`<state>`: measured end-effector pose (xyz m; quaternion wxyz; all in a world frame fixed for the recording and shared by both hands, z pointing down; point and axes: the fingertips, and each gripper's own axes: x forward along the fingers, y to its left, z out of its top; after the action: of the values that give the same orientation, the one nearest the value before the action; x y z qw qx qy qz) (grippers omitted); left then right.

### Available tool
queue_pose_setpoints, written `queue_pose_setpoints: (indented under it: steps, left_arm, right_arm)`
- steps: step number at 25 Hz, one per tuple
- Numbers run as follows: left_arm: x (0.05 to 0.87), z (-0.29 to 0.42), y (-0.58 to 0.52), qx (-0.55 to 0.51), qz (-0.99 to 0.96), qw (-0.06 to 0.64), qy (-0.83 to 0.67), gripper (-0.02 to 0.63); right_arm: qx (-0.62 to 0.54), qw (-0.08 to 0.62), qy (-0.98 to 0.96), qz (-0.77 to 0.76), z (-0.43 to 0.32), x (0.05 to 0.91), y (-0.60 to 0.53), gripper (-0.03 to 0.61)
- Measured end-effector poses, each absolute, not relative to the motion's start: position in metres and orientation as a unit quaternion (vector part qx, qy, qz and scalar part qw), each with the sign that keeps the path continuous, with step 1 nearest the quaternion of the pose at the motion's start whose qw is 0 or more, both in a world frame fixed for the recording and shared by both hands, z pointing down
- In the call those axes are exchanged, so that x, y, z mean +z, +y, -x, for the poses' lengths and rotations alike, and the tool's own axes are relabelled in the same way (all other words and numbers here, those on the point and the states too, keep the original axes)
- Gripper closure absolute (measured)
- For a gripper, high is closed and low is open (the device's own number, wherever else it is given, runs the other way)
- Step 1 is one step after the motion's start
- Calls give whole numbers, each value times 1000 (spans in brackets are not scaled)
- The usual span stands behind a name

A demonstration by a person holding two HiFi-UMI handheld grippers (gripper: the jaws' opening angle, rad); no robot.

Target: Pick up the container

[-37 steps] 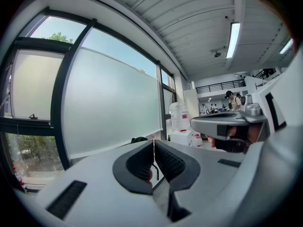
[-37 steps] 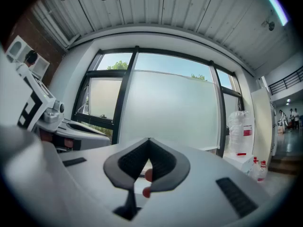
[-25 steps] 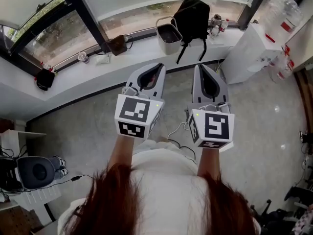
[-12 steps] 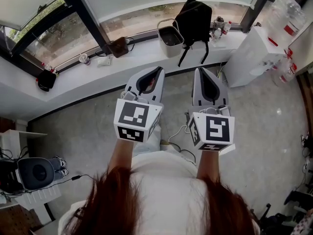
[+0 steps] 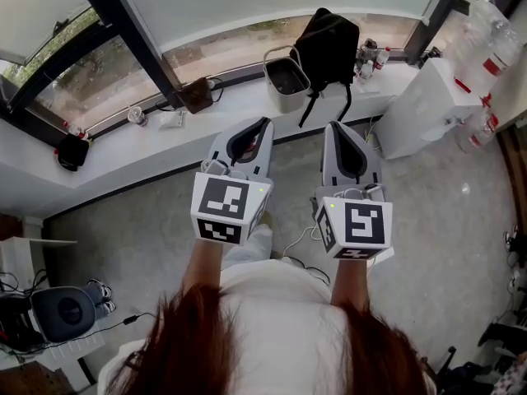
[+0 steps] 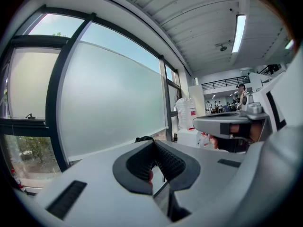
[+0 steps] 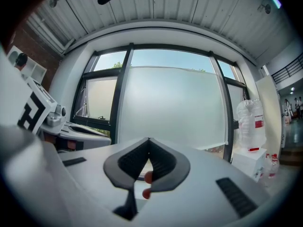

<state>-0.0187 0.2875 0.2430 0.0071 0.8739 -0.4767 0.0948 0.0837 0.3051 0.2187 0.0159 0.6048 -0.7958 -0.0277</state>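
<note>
Approaching the container, both claws empty.
The container (image 5: 286, 76), a white open bin with a handle, is seen on the window ledge (image 5: 169, 142) beside a backpack (image 5: 328, 44); it is judged light and rigid, best taken by rim or handle. The left claw (image 5: 263, 124) and right claw (image 5: 336, 127) are pressed together on nothing. Against the earlier frame, both are nearer the ledge.

No text can be read; the bottles' (image 5: 482, 23) red labels are too small.

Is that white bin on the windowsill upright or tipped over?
Upright: the container stands on the sill, open mouth facing up.
</note>
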Motion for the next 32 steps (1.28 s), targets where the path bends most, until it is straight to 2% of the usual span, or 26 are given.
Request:
queue_pose_setpoints:
  steps: [11, 32]
  left_arm:
    - [245, 29, 208, 96, -886, 14, -453, 594]
    - [258, 59, 127, 100, -894, 26, -435, 594]
  right_arm:
    - [-28, 25, -784, -620, -69, 219, 228, 554]
    - [-31, 46, -774, -631, -33, 225, 144, 554]
